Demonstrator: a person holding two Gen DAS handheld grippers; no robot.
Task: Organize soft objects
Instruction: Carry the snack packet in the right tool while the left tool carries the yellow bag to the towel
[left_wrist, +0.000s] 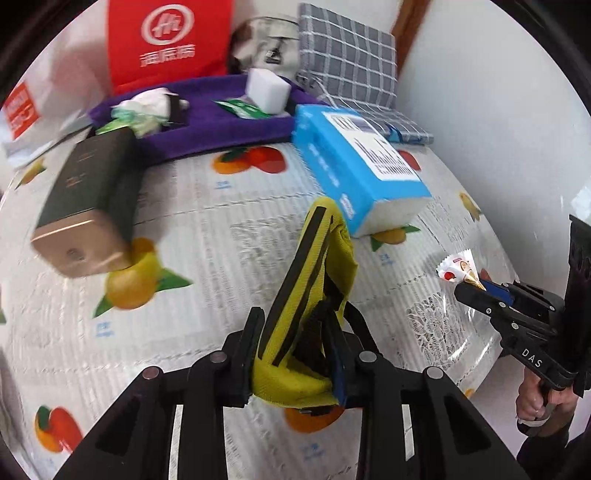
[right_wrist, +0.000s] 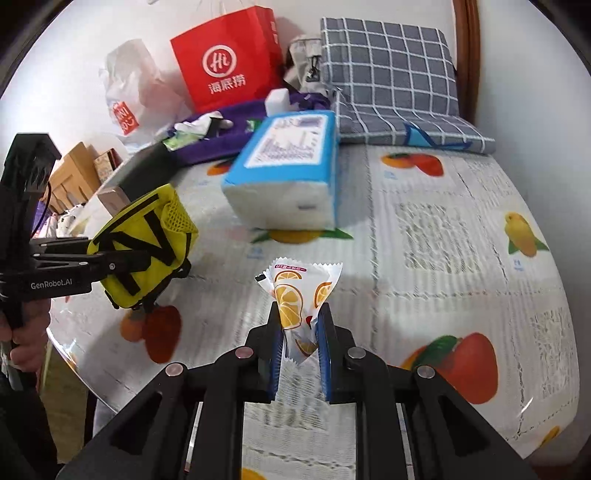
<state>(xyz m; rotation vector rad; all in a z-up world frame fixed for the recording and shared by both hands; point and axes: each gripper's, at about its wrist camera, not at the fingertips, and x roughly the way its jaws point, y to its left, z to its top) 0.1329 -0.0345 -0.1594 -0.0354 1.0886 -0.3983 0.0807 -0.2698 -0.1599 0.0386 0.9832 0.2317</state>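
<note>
Tissue pack (right_wrist: 284, 173) blocks centre; tablecloth (right_wrist: 443, 229) right side free.

The yellow pouch (left_wrist: 310, 295) hides the left gripper's inner pads. Motion blurs the dark box (left_wrist: 85, 199), and the red bag (left_wrist: 168, 40) is cut off at the top.

Red paper bag (right_wrist: 227, 62) stands behind the fruit-print tablecloth (right_wrist: 461, 236), checked grey cushion (right_wrist: 388, 70) right of it, white plastic bag (right_wrist: 129, 92) left.
</note>
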